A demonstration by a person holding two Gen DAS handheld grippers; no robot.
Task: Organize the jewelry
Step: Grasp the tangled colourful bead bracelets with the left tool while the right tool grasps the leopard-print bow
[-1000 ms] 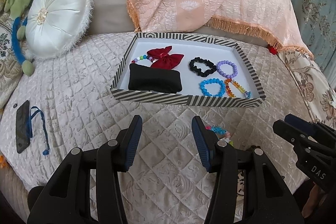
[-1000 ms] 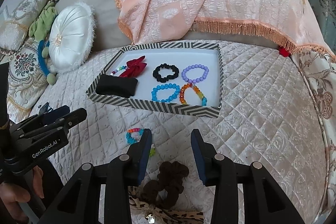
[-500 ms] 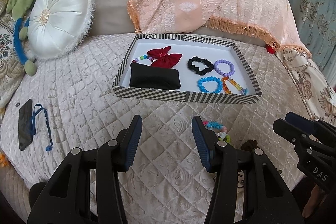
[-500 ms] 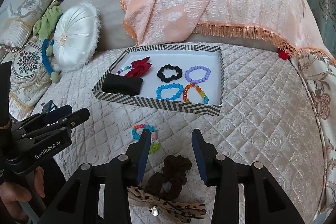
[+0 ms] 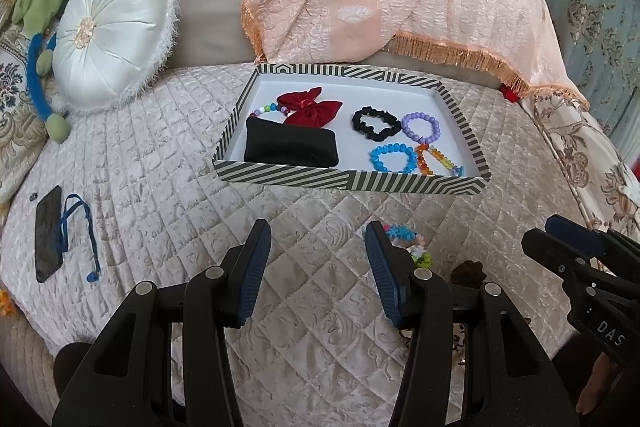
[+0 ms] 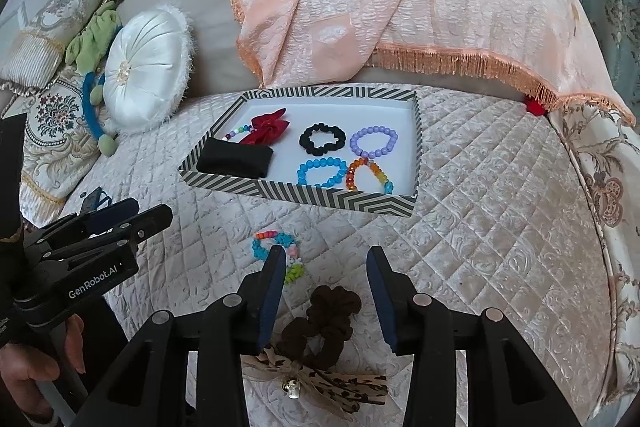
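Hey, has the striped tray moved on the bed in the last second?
No. The striped tray keeps its back edge just below the peach blanket fringe, same as before.

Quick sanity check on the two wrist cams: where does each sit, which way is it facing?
Left wrist: on the left claw, angled down across the quilt at the striped tray; the right claw shows at its right edge.
Right wrist: on the right claw, angled down over the brown scrunchie; a hand shows lower left.
Shared: tray, beaded bracelet on the quilt.
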